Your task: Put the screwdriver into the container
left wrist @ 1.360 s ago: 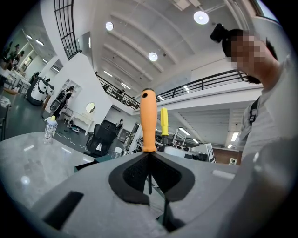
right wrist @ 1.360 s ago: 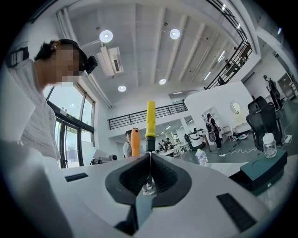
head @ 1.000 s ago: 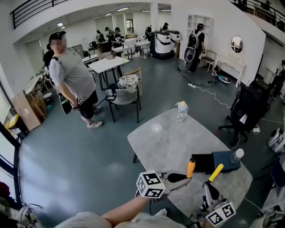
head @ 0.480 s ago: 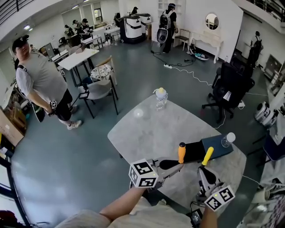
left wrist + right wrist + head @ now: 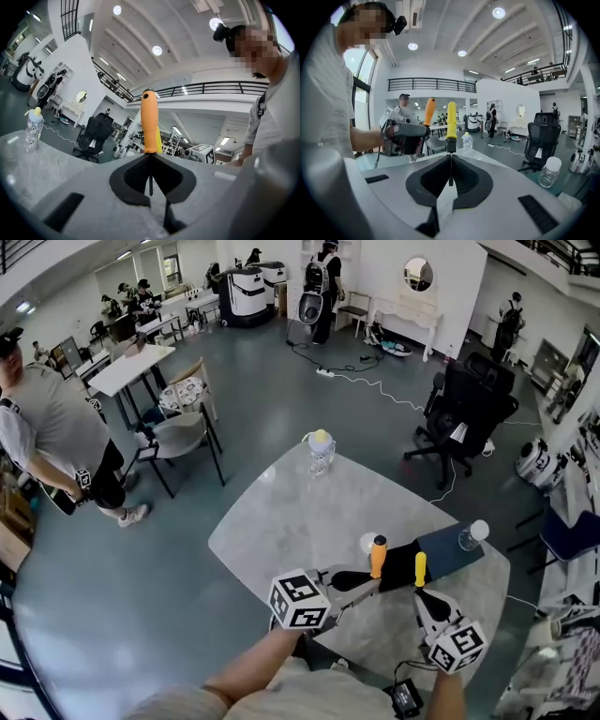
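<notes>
An orange-handled screwdriver [image 5: 378, 556] stands upright in my left gripper [image 5: 364, 581], whose jaws are shut on its thin shaft [image 5: 150, 180]. Its orange handle [image 5: 149, 123] rises above the jaws. My right gripper [image 5: 421, 595] is shut on the shaft of a yellow-handled screwdriver [image 5: 420, 568], and the yellow handle [image 5: 451, 121] points straight up. Both tools hover just in front of a black container [image 5: 401, 564] lying on the marble table [image 5: 281, 526]. In the right gripper view, the left gripper [image 5: 405, 136] is close by on the left.
A blue flat box [image 5: 450, 548] lies beside the black container, with a clear white-capped jar [image 5: 472, 534] at its far end. A baby bottle [image 5: 321, 450] stands at the table's far edge. An office chair [image 5: 466, 409] and a standing person [image 5: 52, 442] are beyond the table.
The head view has swung, so the table sits more to the centre. The yellow screwdriver has gone from tilted to upright, and the two grippers have drawn closer together near the container.
</notes>
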The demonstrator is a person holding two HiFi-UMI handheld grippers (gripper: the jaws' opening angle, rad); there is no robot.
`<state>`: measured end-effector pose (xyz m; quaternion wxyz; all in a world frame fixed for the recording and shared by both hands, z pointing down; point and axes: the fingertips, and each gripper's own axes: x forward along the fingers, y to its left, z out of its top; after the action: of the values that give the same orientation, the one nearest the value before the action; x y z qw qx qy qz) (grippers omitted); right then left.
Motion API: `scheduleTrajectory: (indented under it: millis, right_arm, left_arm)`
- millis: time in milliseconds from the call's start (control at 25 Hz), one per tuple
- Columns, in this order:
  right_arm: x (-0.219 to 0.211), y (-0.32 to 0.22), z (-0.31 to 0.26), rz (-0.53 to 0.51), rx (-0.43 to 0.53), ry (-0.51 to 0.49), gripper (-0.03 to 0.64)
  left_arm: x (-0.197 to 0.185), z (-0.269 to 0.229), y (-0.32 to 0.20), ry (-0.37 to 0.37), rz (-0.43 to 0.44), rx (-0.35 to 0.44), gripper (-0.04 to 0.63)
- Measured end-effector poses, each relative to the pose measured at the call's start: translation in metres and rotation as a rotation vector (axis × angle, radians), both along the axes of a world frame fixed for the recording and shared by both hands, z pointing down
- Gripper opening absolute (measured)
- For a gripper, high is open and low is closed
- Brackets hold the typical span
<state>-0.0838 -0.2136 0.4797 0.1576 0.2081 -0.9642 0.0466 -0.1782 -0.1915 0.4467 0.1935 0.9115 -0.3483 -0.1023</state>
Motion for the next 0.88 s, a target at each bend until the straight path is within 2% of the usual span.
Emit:
scheduleTrajectory:
  millis: [280,720,880]
  right_arm:
    - [-0.007,-0.030,0.037,-0.064,0.061,0.256,0.015]
    - [-0.008,-0.066,0.118,-0.242,0.166,0.710,0.015]
    - [-0.008,-0.083,0.138,-0.275,0.173,0.790,0.015]
  left_arm:
    - [-0.017,0.011,-0.018,0.003,0.012,-0.010,0.018]
    - [-0.033,0.037,-0.034,0.019,-0.013,-0.058,0.018]
    - [-0.033,0.044,-0.039,0.024,-0.016,-0.073,0.018]
